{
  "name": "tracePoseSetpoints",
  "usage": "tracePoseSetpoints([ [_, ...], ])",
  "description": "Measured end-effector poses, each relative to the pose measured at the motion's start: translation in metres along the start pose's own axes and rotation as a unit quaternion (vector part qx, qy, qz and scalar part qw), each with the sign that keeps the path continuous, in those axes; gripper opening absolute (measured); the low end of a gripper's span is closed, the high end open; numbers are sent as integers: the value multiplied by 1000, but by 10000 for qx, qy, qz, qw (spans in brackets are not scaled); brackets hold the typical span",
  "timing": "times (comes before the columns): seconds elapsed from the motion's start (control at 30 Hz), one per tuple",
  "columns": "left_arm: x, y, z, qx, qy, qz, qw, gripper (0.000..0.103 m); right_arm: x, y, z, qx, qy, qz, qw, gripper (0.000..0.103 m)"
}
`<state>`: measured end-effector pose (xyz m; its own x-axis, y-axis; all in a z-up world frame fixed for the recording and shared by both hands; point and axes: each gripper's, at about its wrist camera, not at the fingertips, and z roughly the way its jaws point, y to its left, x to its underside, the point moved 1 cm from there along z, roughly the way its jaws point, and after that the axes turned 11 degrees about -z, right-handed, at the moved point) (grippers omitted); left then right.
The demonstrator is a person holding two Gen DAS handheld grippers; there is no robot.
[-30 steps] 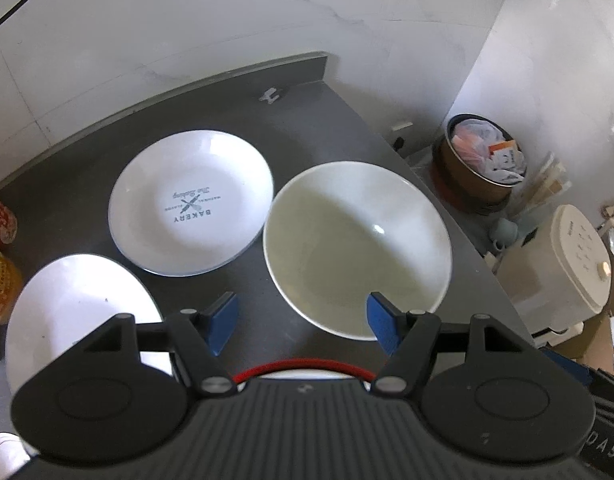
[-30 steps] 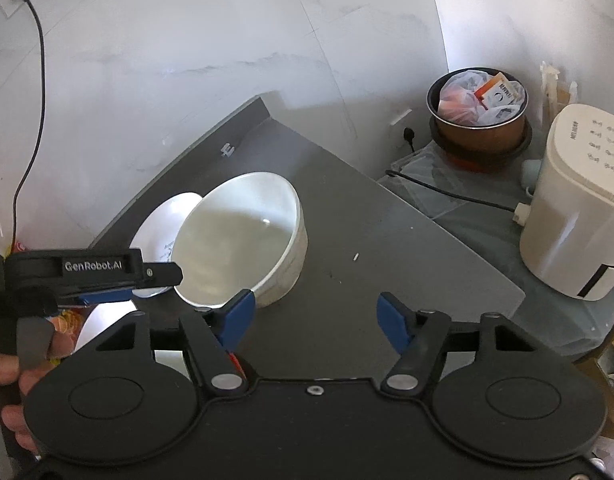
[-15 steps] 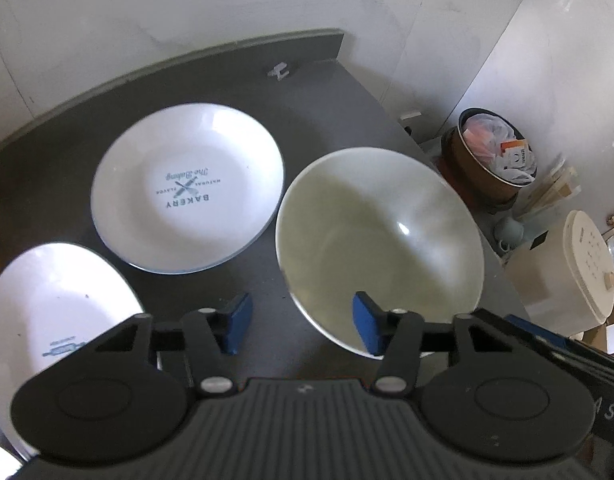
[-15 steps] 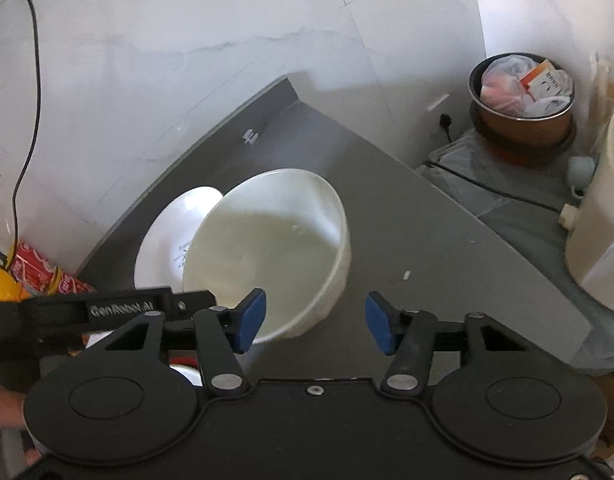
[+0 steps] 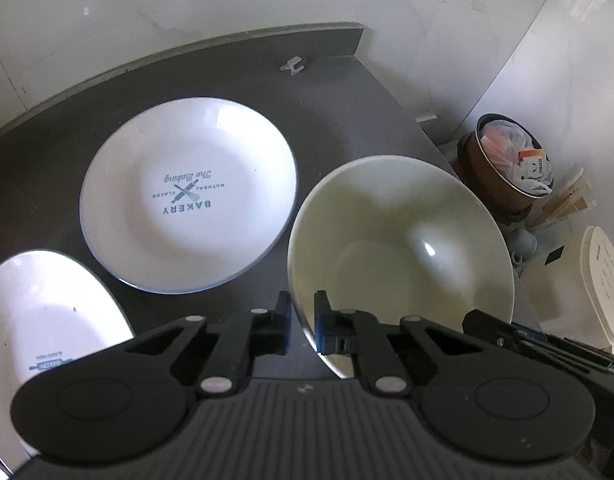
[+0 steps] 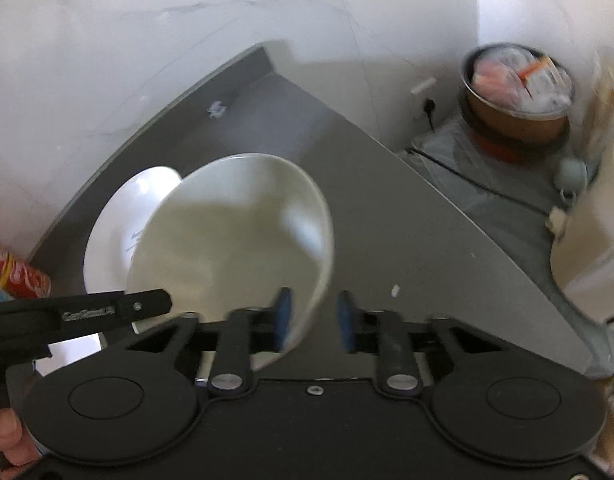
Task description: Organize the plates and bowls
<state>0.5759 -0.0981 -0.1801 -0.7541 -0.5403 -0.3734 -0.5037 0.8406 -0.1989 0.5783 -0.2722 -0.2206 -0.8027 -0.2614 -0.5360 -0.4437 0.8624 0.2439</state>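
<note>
- The left tongs (image 5: 301, 326) are pinched onto the near rim of the bowl (image 5: 399, 256), one finger outside the wall and one inside — a thin bite on smooth glazed ceramic, so I judge it could slip out if the bowl is lifted or tilted fast.
- The right tongs (image 6: 312, 322) straddle the same bowl's (image 6: 231, 252) rim a little further round, blue pads either side with a gap on the outer side; they are not yet clamped. If they close off-centre, they may twist the bowl against the left grip.
- The bowl sits directly ahead of both tongs on the dark counter (image 5: 339, 92). The right wrist view is blurred, so I cannot tell whether its base is flat on the counter or slightly raised.
- The bakery plate (image 5: 189, 194) lies ahead and to the left of the left tongs, just beside the bowl. A sideways swing could knock rim on rim and chip one.
- A second plate (image 5: 47, 320) lies to the near left of the left tongs, partly hidden by them — easy to clip when moving back.
- Beyond the bowl, to the right, the counter edge drops away toward a bin (image 5: 511, 164); a slip that way risks a fall.
</note>
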Motion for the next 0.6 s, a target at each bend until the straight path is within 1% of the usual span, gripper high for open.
tracePoseSetpoints([
  [0.07,-1,2,-2,-11,-10,-49,10000,9,0,10,-3,161,-33,-274,9995,17],
  [0.1,-1,3,-3,-14,-17,-73,10000,9,1,11,-5,149,-84,-322,9993,17],
  [0.23,0,3,-15,44,-99,62,9999,9,7,10,-14,21,-196,-232,9995,17],
  [0.4,3,-1,-29,120,-272,181,9994,9,12,9,-27,3,-345,-171,9993,17],
  [0.5,5,-1,-39,255,-270,142,9992,9,13,9,-39,24,-551,-94,9984,17],
  [0.6,9,-3,-54,356,-398,281,9982,9,18,8,-56,15,-760,-16,9971,17],
])
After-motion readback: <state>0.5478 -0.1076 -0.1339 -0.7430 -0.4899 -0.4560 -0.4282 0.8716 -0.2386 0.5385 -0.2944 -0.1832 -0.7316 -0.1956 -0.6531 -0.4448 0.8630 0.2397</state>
